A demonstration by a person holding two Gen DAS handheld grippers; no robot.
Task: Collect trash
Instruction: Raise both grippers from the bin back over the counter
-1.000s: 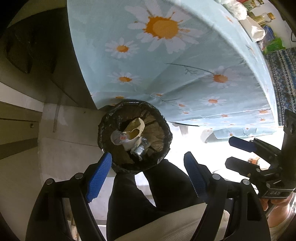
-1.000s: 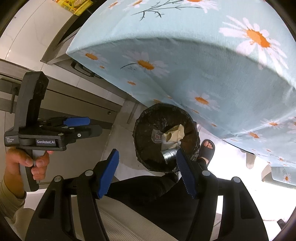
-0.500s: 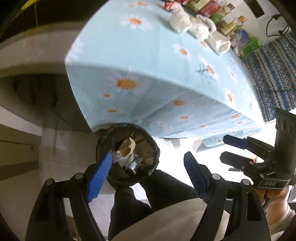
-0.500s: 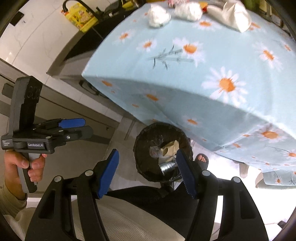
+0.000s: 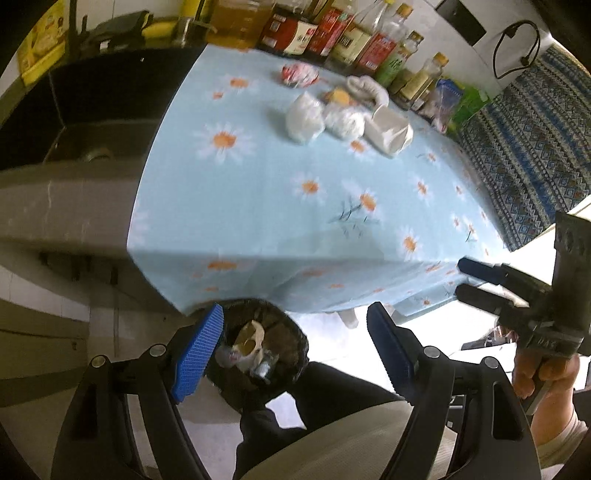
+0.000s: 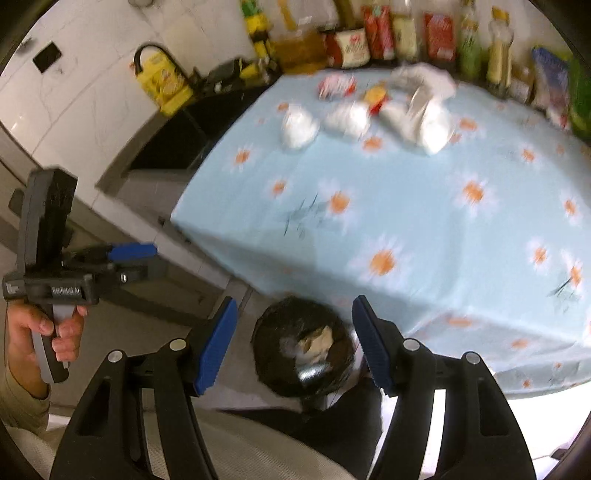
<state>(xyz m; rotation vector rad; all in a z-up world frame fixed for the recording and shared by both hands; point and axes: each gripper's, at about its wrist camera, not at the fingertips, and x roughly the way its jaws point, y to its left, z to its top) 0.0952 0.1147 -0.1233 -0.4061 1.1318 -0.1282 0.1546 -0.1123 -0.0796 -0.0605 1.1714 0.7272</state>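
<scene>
A black-lined trash bin point(image 5: 291, 343) point(image 6: 269, 332) stands on the floor below the table's near edge, holding crumpled paper and a shiny wrapper. On the daisy-print blue tablecloth point(image 5: 295, 206) point(image 6: 424, 206) lie white crumpled bags point(image 5: 304, 118) point(image 6: 297, 125), a white paper bag point(image 5: 389, 129) and a red-and-white wrapper point(image 5: 299, 74) point(image 6: 336, 85). My left gripper point(image 5: 295, 350) is open and empty, high above the bin. My right gripper point(image 6: 295, 339) is open and empty too. Each gripper also shows in the other's view: the right point(image 5: 469, 278), the left point(image 6: 147, 258).
A row of sauce and oil bottles point(image 5: 354, 40) point(image 6: 406, 33) lines the table's far edge. A dark sink counter point(image 5: 92, 110) stands at the left, with a yellow jug point(image 6: 162, 85) on it. A patterned blue cloth point(image 5: 524, 155) lies at the right. The person's dark trouser legs point(image 5: 332, 398) are beside the bin.
Both grippers have risen and tilted up: the bin has slid down and shrunk in both views, and the tabletop with its bags and bottles has come into sight. Neither jaw opening changed.
</scene>
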